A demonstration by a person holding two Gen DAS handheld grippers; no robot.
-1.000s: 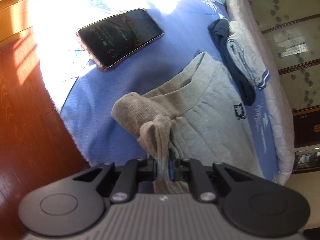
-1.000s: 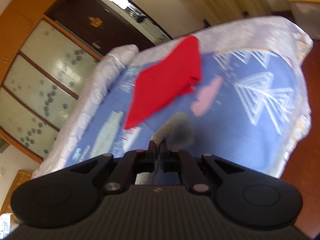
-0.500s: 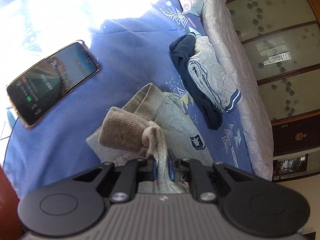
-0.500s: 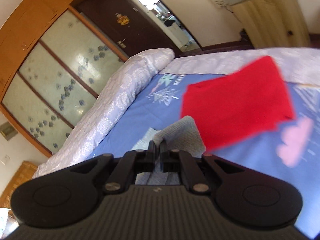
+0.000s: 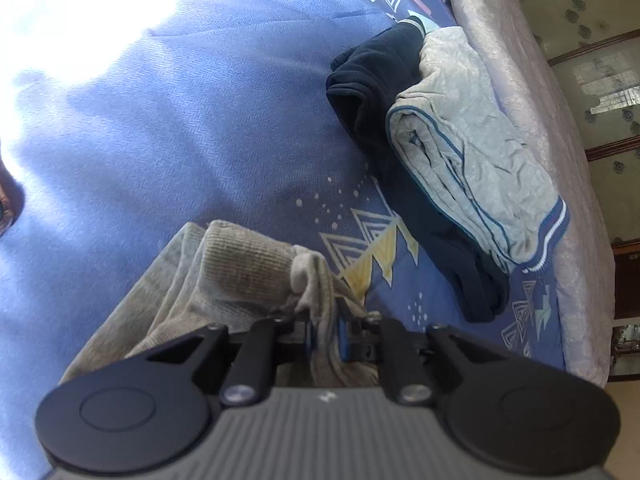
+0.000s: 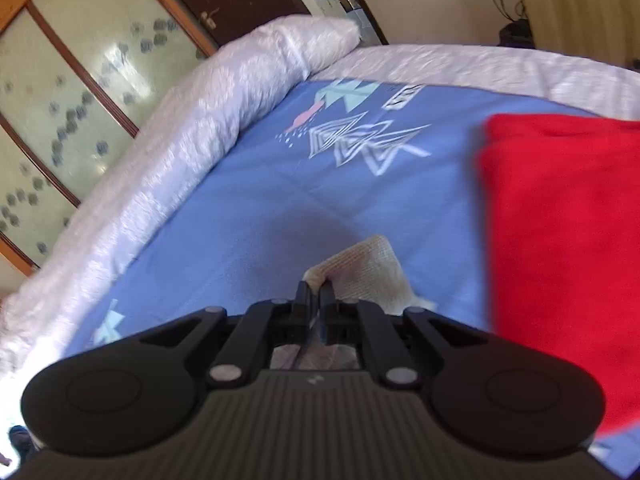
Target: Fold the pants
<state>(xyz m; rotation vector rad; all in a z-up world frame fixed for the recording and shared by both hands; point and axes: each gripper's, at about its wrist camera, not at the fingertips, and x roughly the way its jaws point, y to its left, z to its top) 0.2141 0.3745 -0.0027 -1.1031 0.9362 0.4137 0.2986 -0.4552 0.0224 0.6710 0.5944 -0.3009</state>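
In the left wrist view the left gripper (image 5: 327,330) is seen at 6 o'clock, pitched steeply down toward the bed, its jaws drawn narrow and clamped on a bunched fold of the grey pants (image 5: 224,280). The ribbed cuff of the pants is gathered just beyond the blue pads, at about 10 o'clock from them, and the rest of the cloth is draped down toward 7 o'clock over the blue sheet (image 5: 180,120). Farther out, toward 1 o'clock, a folded pale garment (image 5: 472,152) with blue piping and a striped hem is laid on top of a folded dark navy garment (image 5: 372,88), both near the pale quilt (image 5: 516,92) that is rolled along the bed's edge. In the right wrist view the right gripper (image 6: 315,294) is held at a shallower downward slant, its jaws almost fully together and pinched on another ribbed cuff of the pants (image 6: 366,268), which is seen just past the fingertips at 1 o'clock. A red cloth (image 6: 560,248) is spread on the sheet at 3 o'clock, near the cuff but apart from it. White triangle patterns are printed on the sheet at 12 o'clock. No writing can be read in either view; motion blur is present in the right one.
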